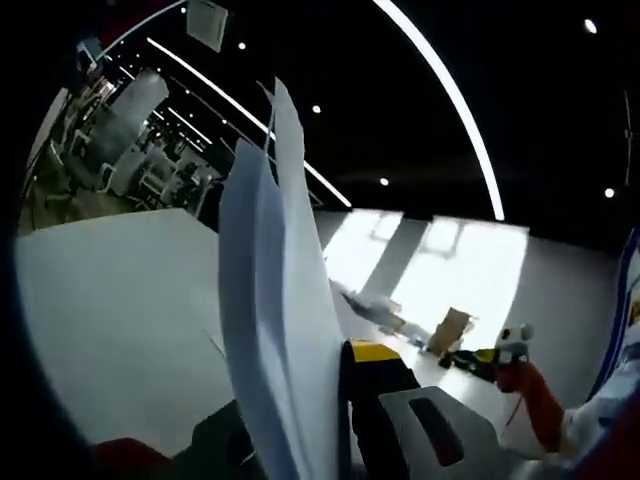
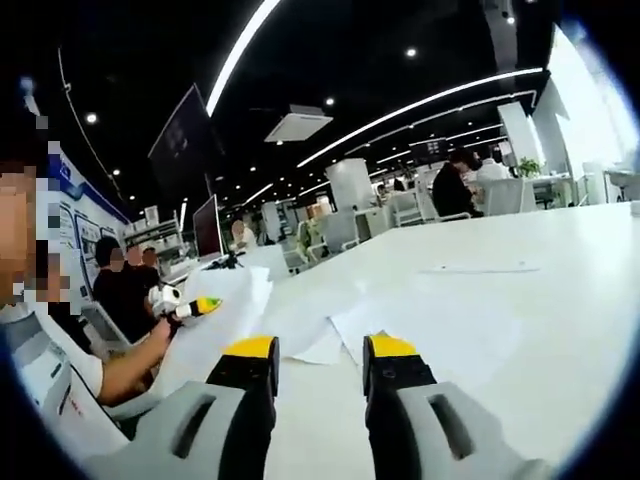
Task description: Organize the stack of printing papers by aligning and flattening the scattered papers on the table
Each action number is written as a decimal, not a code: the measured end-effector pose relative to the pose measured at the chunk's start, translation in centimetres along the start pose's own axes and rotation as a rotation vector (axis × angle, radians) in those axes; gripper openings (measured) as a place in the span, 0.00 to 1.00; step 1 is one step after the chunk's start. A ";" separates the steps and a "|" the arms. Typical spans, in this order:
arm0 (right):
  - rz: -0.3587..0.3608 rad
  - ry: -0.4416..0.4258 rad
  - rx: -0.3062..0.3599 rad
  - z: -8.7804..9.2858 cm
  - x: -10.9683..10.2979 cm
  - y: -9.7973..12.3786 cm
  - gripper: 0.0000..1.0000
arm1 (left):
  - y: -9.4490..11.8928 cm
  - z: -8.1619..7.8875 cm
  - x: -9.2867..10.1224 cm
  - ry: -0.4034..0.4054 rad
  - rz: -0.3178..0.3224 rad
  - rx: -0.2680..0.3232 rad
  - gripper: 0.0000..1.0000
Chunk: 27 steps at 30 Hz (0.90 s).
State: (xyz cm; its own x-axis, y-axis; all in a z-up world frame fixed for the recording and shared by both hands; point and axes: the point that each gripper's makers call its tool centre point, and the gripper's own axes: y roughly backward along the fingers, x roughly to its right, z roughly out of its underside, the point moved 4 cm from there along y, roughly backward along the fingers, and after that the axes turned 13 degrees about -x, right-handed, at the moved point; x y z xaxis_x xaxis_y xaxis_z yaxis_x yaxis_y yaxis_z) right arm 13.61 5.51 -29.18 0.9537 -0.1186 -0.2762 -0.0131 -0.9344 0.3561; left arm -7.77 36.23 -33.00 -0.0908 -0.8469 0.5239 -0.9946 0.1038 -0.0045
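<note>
Sheets stood upright, pinched in left gripper above table; right gripper hovered w/ jaws spread, empty, over loose papers; risk: thin held stack could sag or slip if grip eased, re-scattering pages.

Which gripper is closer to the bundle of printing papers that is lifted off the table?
Left. The left gripper is shut on the lifted papers, which stand on edge between its jaws. The right gripper hangs open over the table, apart from that bundle.
</note>
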 end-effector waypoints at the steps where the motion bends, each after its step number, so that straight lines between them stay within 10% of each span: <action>1: 0.001 -0.001 -0.002 0.0 0.1 0.0 0.30 | 0.0 0.1 0.0 -0.005 0.000 -0.003 0.07; 27: 0.162 0.023 -0.109 -0.4 3.9 0.6 0.45 | 0.5 0.1 0.0 -0.066 -0.015 0.001 0.07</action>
State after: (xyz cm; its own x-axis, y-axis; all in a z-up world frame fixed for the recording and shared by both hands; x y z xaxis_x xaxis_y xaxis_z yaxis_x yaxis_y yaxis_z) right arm 17.45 4.57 -29.68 0.9485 -0.2559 -0.1869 -0.1361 -0.8617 0.4888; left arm -8.26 36.21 -33.14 -0.0793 -0.8809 0.4666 -0.9959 0.0907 0.0021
